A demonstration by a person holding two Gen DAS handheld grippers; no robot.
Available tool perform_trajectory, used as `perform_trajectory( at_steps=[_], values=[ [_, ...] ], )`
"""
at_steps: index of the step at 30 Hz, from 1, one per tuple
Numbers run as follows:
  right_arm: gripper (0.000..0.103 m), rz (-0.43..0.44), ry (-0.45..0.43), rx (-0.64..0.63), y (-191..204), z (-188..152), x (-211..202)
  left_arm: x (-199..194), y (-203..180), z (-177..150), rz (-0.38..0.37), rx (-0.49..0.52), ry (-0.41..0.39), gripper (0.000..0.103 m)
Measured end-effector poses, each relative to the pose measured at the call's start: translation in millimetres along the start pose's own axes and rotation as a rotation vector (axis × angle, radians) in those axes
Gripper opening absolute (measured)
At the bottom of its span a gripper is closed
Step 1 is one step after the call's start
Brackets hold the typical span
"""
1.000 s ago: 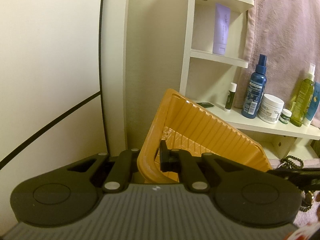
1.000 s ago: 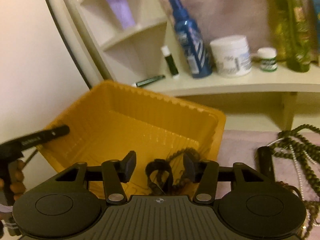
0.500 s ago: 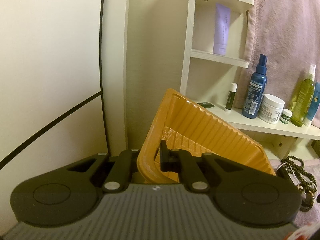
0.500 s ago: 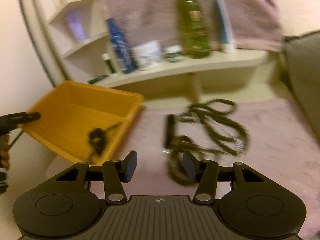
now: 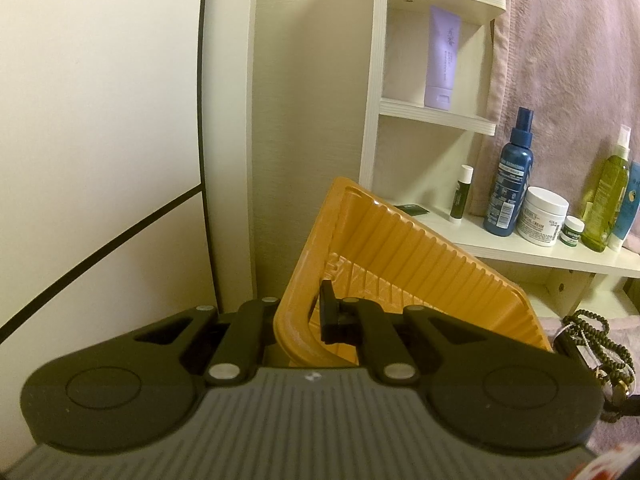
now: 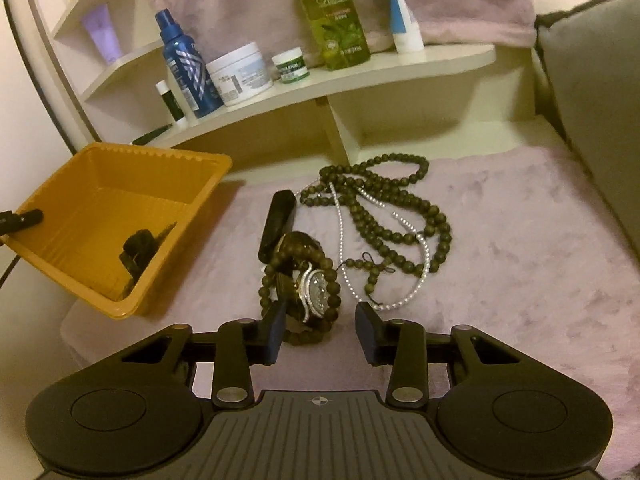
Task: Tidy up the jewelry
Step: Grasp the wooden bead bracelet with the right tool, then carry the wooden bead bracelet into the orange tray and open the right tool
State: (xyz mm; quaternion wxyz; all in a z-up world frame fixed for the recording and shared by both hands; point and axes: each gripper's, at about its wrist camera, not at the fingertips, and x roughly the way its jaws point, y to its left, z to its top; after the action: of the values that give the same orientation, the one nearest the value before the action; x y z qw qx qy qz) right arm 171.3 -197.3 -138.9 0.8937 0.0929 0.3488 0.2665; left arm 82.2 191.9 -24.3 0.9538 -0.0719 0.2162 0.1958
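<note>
R fingers (image 6: 362, 330) are standing about half apart and closing; the right gripper (image 6: 320, 330) is hovering low over the near end of the jewelry pile. Nothing is being pressed yet: the left pad is sitting just beside, maybe brushing, the dark bead bracelet (image 6: 280, 276), w/ the sparkly watch (image 6: 318, 290) lying just ahead of the gap. Can't tell if there's actual contact.

L fingers (image 5: 330, 312) are clamped together on the near wall of the yellow bin (image 5: 400, 248), holding it tipped up so its open side is facing the pile. In the right wrist view the bin (image 6: 72, 256) is sitting at the left edge of the pinkish fuzzy surface (image 6: 500, 240), one dark item (image 6: 138, 250) already lying inside.

Step in hand, as I'm reading it: going for the next piece, prob. the watch/bracelet cluster, w/ one item already binned. Next move is calling for settling the fingers around the cluster, closing firmly on the watch body or bracelet loop rather than a loose strand, then lifting & carrying left into the bin.

Farther out: a black oblong case (image 6: 278, 220) is lying touching the cluster's far side; beyond, a long dark bead necklace (image 6: 400, 216) is tangling w/ a thin pearl strand (image 6: 342, 232). Snag risk if strands are dragging along.
</note>
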Motion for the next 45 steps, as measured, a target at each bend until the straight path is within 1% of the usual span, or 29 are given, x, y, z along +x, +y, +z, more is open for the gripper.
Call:
perform_trajectory(
  at_steps=[1,2,3,5,9,15,18,20,22,29,32,36,39,41,45],
  values=[
    [0.039,0.007,0.003,0.002,-0.9,-0.7,1.3,0.2,0.2,0.1,0.000,-0.001,0.000,0.007],
    [0.035,0.012,-0.001,-0.002,-1.3,-1.4,1.9,0.0,-0.1,0.0,0.000,-0.001,0.000,0.007],
    [0.028,0.016,-0.003,-0.009,-1.2,-1.8,2.4,0.0,-0.1,0.0,0.000,0.000,0.000,0.007],
    [0.021,0.031,0.001,-0.012,-1.3,-1.5,3.1,0.0,0.0,0.1,0.000,-0.001,0.000,0.007],
    [0.014,0.026,-0.012,-0.035,2.0,-2.3,-1.2,0.3,-0.3,0.4,0.000,-0.001,-0.002,0.007],
    [0.007,0.012,-0.035,-0.059,10.0,-4.5,-10.7,-0.3,-0.7,0.6,-0.001,-0.001,-0.001,0.007],
    [0.007,0.041,-0.052,-0.063,15.7,-3.1,-18.0,-0.4,-0.8,0.5,0.000,-0.002,-0.001,0.007],
    [0.007,0.030,-0.062,-0.091,22.7,-0.6,-21.8,-0.5,-1.3,0.7,-0.001,-0.003,-0.002,0.007],
    [0.007,0.037,-0.074,-0.088,25.6,2.9,-24.5,-1.3,-2.4,0.8,-0.001,-0.002,-0.004,0.007],
    [0.007,0.069,-0.121,-0.108,43.5,24.9,-34.5,-2.9,-1.9,0.1,-0.002,-0.001,-0.005,0.007],
    [0.007,0.098,-0.140,-0.108,52.1,34.0,-36.4,-2.9,-1.8,0.1,-0.002,-0.001,-0.004,0.007],
    [0.007,0.175,-0.159,-0.100,69.5,46.4,-33.7,-2.9,-1.2,0.3,-0.004,-0.002,-0.003,0.007],
    [0.007,0.256,-0.160,-0.097,87.1,54.5,-25.3,-3.4,-1.6,0.3,-0.006,-0.003,-0.006,0.007],
    [0.007,0.307,-0.150,-0.096,101.7,58.1,-16.0,-3.2,-1.6,0.5,-0.007,-0.004,-0.006,0.007],
    [0.007,0.369,-0.116,-0.111,129.4,58.1,7.3,-3.9,-1.2,0.2,-0.008,-0.006,-0.006,0.007]
  ],
)
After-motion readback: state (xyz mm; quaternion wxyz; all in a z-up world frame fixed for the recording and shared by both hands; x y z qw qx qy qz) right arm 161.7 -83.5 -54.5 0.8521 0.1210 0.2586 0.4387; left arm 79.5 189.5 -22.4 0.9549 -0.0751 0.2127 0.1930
